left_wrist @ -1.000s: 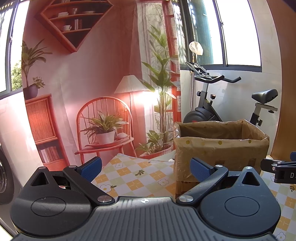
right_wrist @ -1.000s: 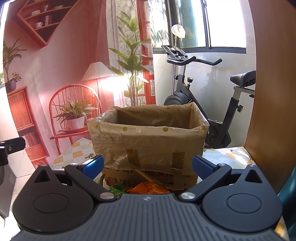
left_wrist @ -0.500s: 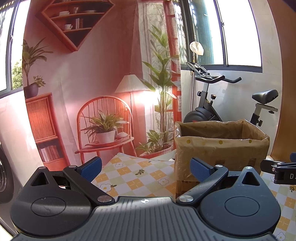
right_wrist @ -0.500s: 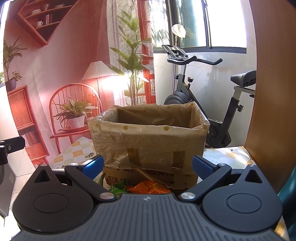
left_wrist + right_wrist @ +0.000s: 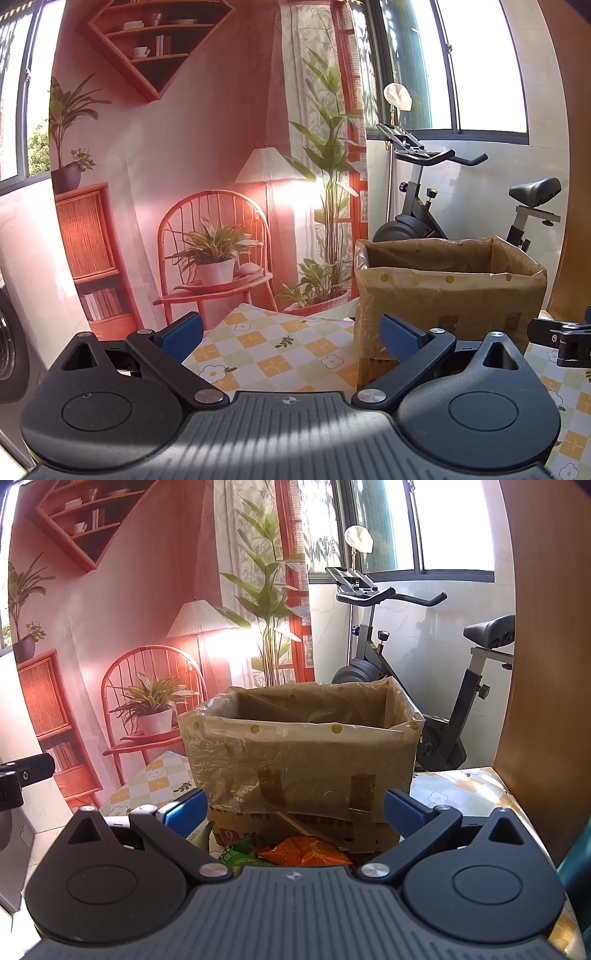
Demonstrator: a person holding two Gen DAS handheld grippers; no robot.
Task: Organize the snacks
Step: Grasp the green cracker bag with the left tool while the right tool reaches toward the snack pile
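The right gripper [image 5: 293, 812], black with blue ribbed pads, has its jaws spread wide with nothing between them. Just past it lie the snacks: a crinkly orange snack packet [image 5: 310, 853] and a shiny green snack packet [image 5: 236, 854] with white writing too small to read. They sit on the worktop [image 5: 469, 786], which wears a smooth cloth of yellow, green and white squares with little flowers. Right behind the packets stands a brown cardboard box [image 5: 299, 760], open at the top, lined with a thin see-through plastic bag with yellow dots and stuck with strips of brown tape. Some dark print runs along the bottom of the box, but only a "0" can be made out. The left gripper [image 5: 291, 334], the same black and blue kind, also has its jaws spread wide and empty, over the checked cloth to the left of the box. Farther back, a black exercise bike [image 5: 417, 672] stands under a bright window, beside a pink wall hanging with a printed chair, lamp and plants [image 5: 207, 177].
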